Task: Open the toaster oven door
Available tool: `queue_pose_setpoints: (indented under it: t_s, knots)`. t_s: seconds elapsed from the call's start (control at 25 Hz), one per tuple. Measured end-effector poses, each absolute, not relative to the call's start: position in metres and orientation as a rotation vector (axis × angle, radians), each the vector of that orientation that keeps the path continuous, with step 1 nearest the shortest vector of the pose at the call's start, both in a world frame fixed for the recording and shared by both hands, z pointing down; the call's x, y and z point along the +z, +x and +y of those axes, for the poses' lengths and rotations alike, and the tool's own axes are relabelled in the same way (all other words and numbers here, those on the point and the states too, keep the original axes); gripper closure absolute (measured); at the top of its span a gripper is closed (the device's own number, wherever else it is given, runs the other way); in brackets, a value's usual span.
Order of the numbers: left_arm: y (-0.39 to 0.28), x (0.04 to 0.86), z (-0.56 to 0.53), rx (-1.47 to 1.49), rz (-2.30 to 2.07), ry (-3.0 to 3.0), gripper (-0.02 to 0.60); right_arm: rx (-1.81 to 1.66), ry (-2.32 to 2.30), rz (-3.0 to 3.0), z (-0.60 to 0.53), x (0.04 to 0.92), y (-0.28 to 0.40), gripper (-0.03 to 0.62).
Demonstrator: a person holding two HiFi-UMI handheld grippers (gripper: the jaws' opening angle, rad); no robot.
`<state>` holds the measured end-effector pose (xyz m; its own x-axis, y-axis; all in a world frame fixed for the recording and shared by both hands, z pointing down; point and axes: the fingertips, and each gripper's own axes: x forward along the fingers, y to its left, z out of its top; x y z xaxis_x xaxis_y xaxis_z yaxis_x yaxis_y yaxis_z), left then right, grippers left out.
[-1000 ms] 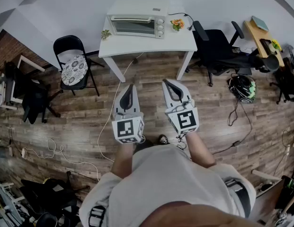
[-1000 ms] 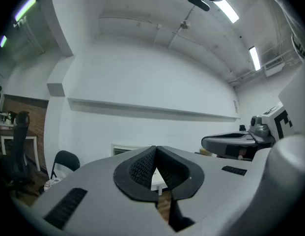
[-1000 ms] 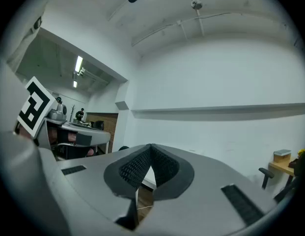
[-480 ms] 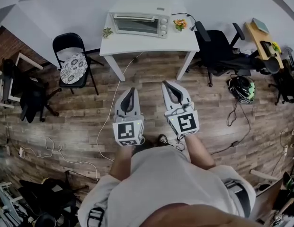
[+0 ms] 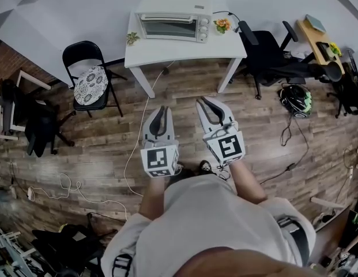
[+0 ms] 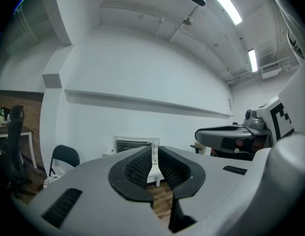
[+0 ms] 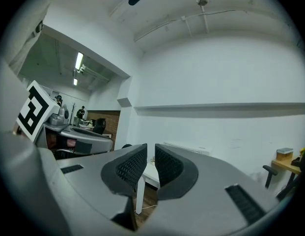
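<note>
**Both claws short of the table, oven door shut**

I stand on the wood floor point(image 5: 271, 143) in front of the white table point(image 5: 179, 52), well apart from it. Both claws are held level and point toward it. The toaster oven point(image 5: 174, 26) sits at the back of the table, against the wall. Its glass door point(image 5: 167, 29) is closed, with the knobs at the door's right-hand end. Neither claw touches the oven or the table.

My left claw point(image 5: 161, 109) hangs over the floor, short of the table's front edge. Its jaws have just been opening and stand only a sliver apart, with nothing between the ribbed pads point(image 6: 136, 165). Through the slit I see the toaster oven on the far table.

My right claw point(image 5: 204, 101) is likewise short of the table's front edge, nearer the table's right leg. Its jaws have just been opening too. The gap is narrow and empty, and a white table leg shows through it.

A small green plant point(image 5: 132, 38) stands at the table's left end, and orange flowers point(image 5: 223, 24) stand at its right end. A black folding chair point(image 5: 89, 79) with a patterned cushion is left of the table, and a black office chair point(image 5: 265, 56) is right of it. A helmet point(image 5: 296, 104) lies on the floor farther to the table's right. A white cable point(image 5: 132, 149) trails from under the table across the floor
</note>
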<state>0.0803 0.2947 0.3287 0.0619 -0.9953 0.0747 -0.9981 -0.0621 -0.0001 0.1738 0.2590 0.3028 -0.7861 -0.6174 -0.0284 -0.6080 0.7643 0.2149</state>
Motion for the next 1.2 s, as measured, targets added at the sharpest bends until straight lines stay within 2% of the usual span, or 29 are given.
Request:
queue_pose_setpoints:
  t_s: [0.36, 1.2]
  knots:
    - [0.024, 0.340, 0.299, 0.068, -2.067, 2.272, 0.529, -0.356, 1.064, -2.884, 0.270, 0.307, 0.122, 0.545]
    - [-0.006, 0.355, 0.264, 0.102, -2.012, 2.291, 0.529, -0.248, 1.116, -2.841, 0.224, 0.326, 0.097, 0.542]
